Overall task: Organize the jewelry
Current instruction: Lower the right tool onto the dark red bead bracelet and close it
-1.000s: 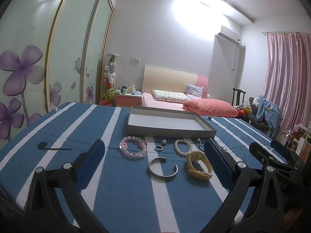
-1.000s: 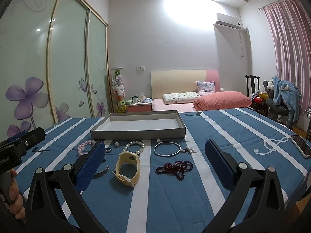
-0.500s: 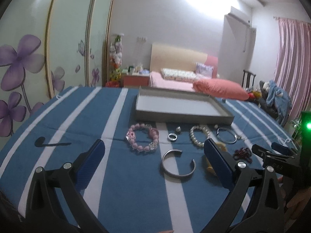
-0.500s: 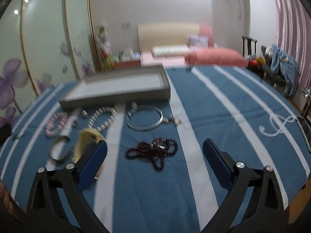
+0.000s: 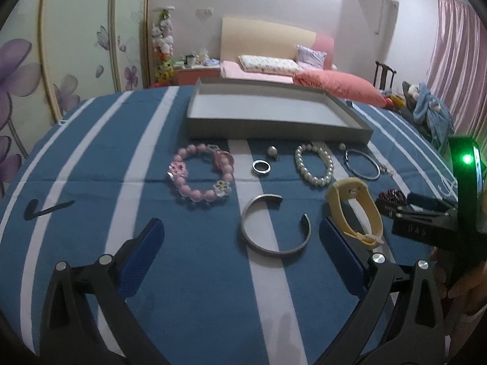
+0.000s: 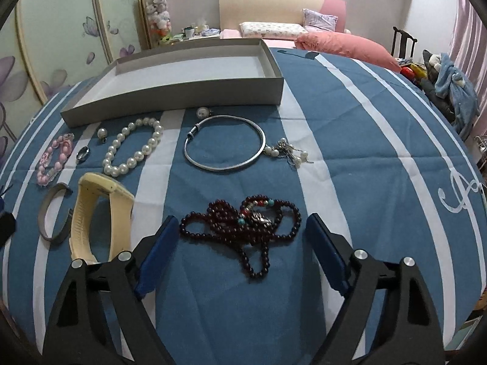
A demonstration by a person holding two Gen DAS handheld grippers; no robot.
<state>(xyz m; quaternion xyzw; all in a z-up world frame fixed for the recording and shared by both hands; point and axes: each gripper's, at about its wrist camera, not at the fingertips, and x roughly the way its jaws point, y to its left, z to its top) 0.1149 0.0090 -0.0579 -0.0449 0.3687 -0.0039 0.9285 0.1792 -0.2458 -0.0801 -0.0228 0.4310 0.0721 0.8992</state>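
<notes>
Right tongs (image 6: 240, 243) are released with nothing between the pads, jaws have just been narrowing, straddling the dark red bead strand (image 6: 243, 225) low over the blue striped surface (image 6: 350, 140). Left tongs (image 5: 240, 255) are also released and empty, bracketing the open silver cuff (image 5: 275, 225).

To do this step well: drop the right tongs until the pads flank the knotted middle of the strand, not a loose loop, then clench and lift clear before heading to the grey tray (image 6: 170, 91), which looks empty.

Right view alone shows the pearl earring cluster (image 6: 289, 152) touching the thin silver bangle (image 6: 225, 143). Left view shows the pink bead bracelet (image 5: 201, 173) and ring (image 5: 261, 166) clearly.
</notes>
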